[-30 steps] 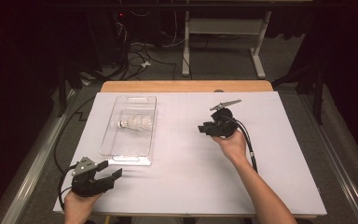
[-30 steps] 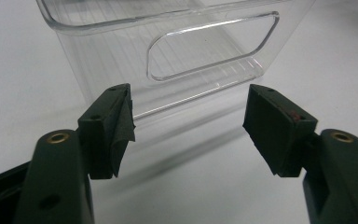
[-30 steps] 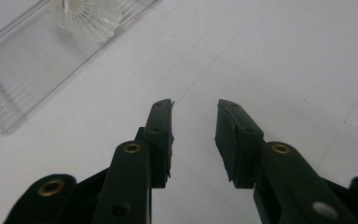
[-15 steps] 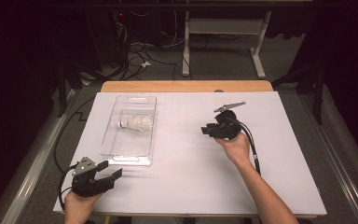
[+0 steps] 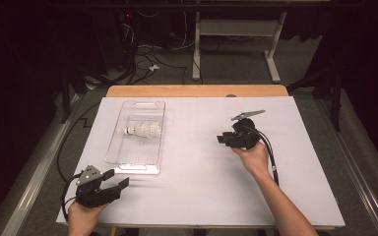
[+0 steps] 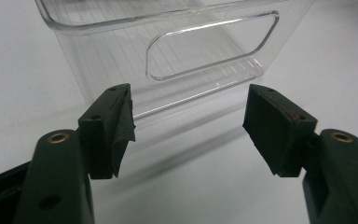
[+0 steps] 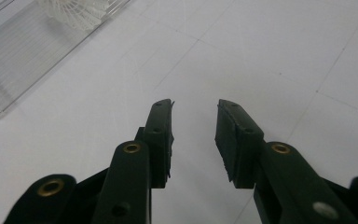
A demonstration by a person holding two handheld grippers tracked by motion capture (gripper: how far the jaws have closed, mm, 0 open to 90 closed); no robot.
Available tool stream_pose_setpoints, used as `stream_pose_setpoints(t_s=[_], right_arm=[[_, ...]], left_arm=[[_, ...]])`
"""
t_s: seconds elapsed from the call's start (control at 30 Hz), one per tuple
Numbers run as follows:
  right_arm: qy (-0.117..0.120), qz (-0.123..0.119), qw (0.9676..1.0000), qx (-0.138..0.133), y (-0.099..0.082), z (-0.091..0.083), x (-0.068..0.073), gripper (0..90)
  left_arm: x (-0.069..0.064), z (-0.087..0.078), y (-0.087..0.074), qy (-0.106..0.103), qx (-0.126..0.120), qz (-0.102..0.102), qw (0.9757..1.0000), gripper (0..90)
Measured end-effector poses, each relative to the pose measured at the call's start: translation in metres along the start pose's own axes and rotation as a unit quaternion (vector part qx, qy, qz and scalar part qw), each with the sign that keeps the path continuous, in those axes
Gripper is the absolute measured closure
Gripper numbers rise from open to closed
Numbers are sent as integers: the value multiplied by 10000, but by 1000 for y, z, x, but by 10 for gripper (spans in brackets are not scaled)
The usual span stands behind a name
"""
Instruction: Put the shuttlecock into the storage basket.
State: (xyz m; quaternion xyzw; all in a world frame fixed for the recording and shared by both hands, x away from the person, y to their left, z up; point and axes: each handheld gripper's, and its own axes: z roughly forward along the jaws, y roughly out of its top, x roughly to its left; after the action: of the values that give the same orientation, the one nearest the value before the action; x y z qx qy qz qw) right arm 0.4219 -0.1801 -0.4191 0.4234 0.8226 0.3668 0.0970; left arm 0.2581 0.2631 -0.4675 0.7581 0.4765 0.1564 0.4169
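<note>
A clear plastic bin (image 5: 137, 162) lies on the white table (image 5: 197, 191), left of the middle. Inside it rests a white shuttlecock (image 5: 142, 130), on its side. My left gripper (image 5: 119, 184) sits at the table's near left corner, open, with nothing between its jaws. Its own view has the bin's handle end (image 6: 209, 49) just ahead of the gripper (image 6: 189, 123). My right gripper (image 5: 222, 139) hovers right of the middle, pointing left toward the bin, jaws apart and empty. In the right gripper view the gripper (image 7: 195, 135) faces bare table, with the bin (image 7: 23, 56) and the shuttlecock's feathers (image 7: 77, 11) at the upper left.
A wooden strip (image 5: 197, 91) edges the table's far side. Beyond it stand a white desk frame (image 5: 236, 54) and loose cables (image 5: 142, 56) on the floor. A cable (image 5: 270, 157) trails from the right gripper along the forearm.
My right gripper has drifted slightly toward the near side and the right. The left gripper, the bin and the shuttlecock have not moved.
</note>
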Motion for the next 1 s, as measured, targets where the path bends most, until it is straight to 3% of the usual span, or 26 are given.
stream_pose_setpoints(t_s=[1.0], right_arm=[[-106, 150, 9998, -75, -27, -20, -14, 667]], left_arm=[[0, 0, 0, 16, -5, -20, 10000, 341]])
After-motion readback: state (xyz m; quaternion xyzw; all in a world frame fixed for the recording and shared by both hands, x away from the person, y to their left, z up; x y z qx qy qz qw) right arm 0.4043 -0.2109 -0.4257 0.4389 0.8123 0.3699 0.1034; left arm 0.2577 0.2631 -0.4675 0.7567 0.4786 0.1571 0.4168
